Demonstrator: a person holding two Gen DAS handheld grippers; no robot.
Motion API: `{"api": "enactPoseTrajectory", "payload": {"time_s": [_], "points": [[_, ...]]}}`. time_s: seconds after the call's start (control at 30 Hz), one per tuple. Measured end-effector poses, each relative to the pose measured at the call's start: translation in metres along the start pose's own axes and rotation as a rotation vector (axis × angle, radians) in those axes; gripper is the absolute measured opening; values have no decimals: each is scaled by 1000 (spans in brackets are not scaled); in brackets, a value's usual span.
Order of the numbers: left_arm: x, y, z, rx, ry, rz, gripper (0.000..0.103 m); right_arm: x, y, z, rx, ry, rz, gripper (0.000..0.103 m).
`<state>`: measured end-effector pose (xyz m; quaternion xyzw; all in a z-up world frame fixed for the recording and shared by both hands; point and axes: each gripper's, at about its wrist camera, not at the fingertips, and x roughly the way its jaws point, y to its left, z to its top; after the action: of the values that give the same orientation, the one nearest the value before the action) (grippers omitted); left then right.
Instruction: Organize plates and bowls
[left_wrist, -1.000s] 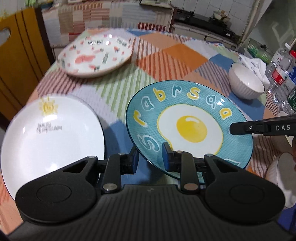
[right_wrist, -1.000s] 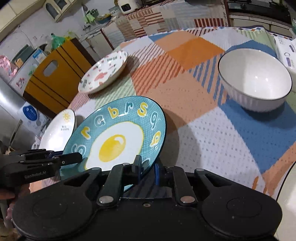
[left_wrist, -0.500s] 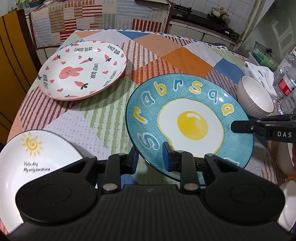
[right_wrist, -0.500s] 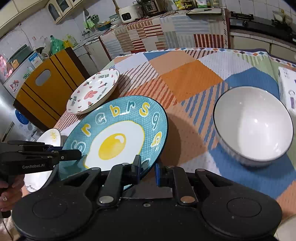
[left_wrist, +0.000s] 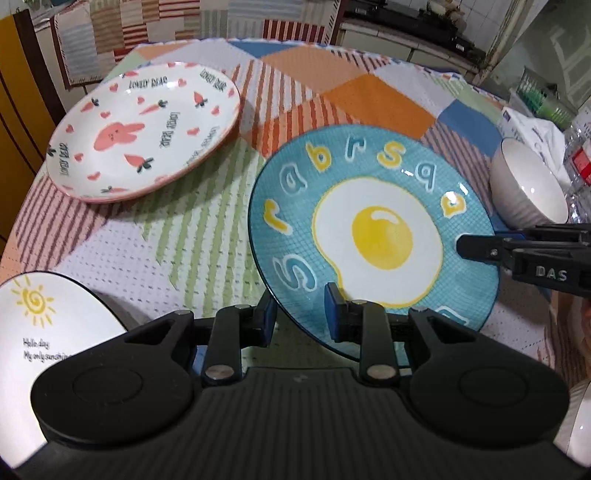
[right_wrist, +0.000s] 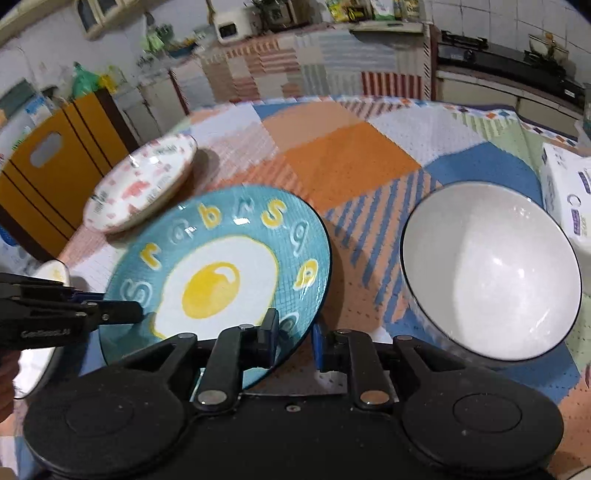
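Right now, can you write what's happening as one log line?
step: carrying egg plate | left gripper: on its rim | right gripper: jaws opening, rim between | bunny plate: on table | bowl: on table

My table (left_wrist: 207, 236) with a patchwork cloth

I see a bunny plate (left_wrist: 144, 131) on it, left of the white bowl (right_wrist: 491, 273); a sun plate (left_wrist: 40, 332) sits nearer.

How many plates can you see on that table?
3. The egg plate is held over the middle of the table, the bunny plate lies at its far left, the sun plate at the near left edge. More may be hidden.
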<state>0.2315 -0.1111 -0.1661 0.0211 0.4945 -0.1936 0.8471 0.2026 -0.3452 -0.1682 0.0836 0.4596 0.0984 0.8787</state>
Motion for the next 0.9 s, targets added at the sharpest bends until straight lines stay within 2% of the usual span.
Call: {"api": "enactPoseTrajectory", "payload": {"time_s": [0.13, 0.23, 0.33, 0.43, 0.57, 0.8, 0.9], "points": [[3, 7, 8, -42, 19, -7, 26, 6, 3, 2, 42, 9, -32, 26], [0, 5, 9, -7, 28, 8, 26, 6, 8, 4, 60, 25, -61, 28], [-14, 2, 10, 65, 2, 54, 26, -1, 22, 1, -5, 9, -130, 29], [-31, 9, 9, 102, 11, 40, 26, -15, 37, -3, -104, -12, -179, 35], [-59, 18, 2, 167, 13, 31, 27, -48, 56, -12, -195, -72, -161, 45], [-116, 39, -15, 311, 7, 29, 38, -110, 101, -24, -306, -209, -88, 58], [-139, 54, -22, 348, 14, 3, 41, -125, 124, -25, -350, -265, -59, 68]]}}
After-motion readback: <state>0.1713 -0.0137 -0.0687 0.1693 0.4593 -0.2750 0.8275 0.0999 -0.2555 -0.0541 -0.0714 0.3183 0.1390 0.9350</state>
